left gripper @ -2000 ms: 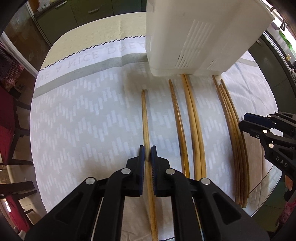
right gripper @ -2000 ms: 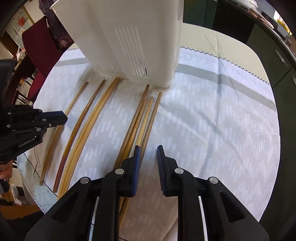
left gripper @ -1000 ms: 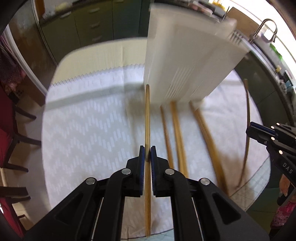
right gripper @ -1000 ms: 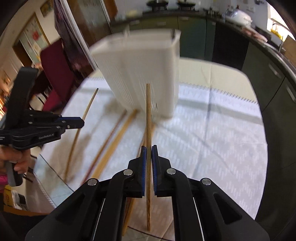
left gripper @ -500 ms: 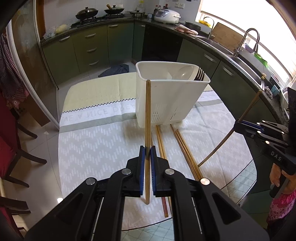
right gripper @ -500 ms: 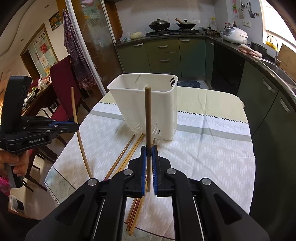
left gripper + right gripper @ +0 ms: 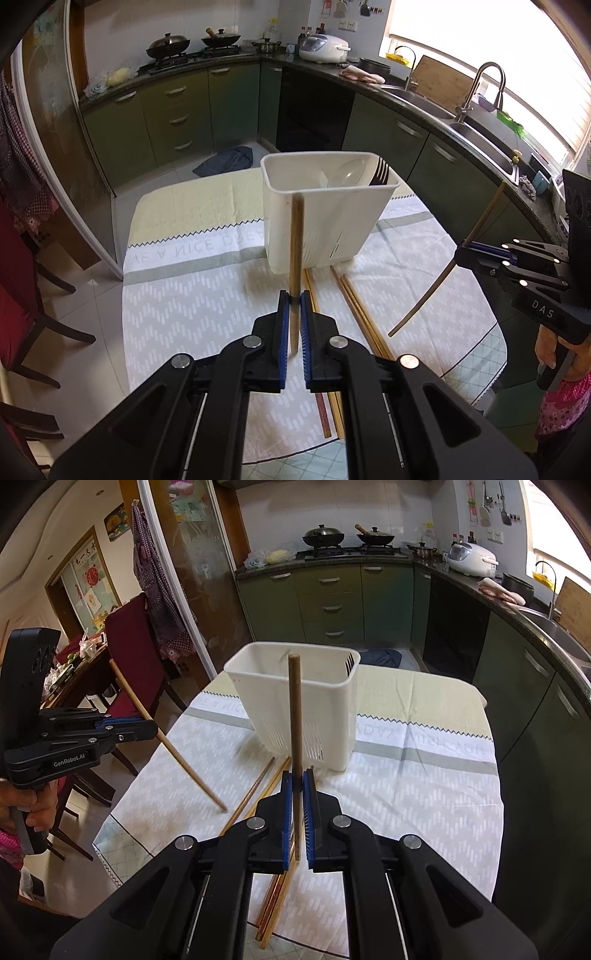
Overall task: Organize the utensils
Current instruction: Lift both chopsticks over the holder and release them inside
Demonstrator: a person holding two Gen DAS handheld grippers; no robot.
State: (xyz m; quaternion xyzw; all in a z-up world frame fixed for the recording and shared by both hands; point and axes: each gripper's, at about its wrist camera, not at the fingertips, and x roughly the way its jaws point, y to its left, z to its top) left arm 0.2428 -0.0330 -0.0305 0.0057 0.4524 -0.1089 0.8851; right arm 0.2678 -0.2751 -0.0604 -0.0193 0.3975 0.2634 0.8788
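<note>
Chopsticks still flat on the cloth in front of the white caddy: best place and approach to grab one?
Grip a chopstick mid-shaft, fingers straddling its width, coming from above. They lie flat on the tablecloth, lengthwise toward the caddy, some touching in pairs, so pick an outer one. Both grippers, left and right, already hold one each.

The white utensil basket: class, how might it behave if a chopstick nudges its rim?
The white utensil basket looks like thin slotted plastic, so probably light. It stands tall on a cloth, so it may tip or slide. A fork inside adds little weight.
</note>
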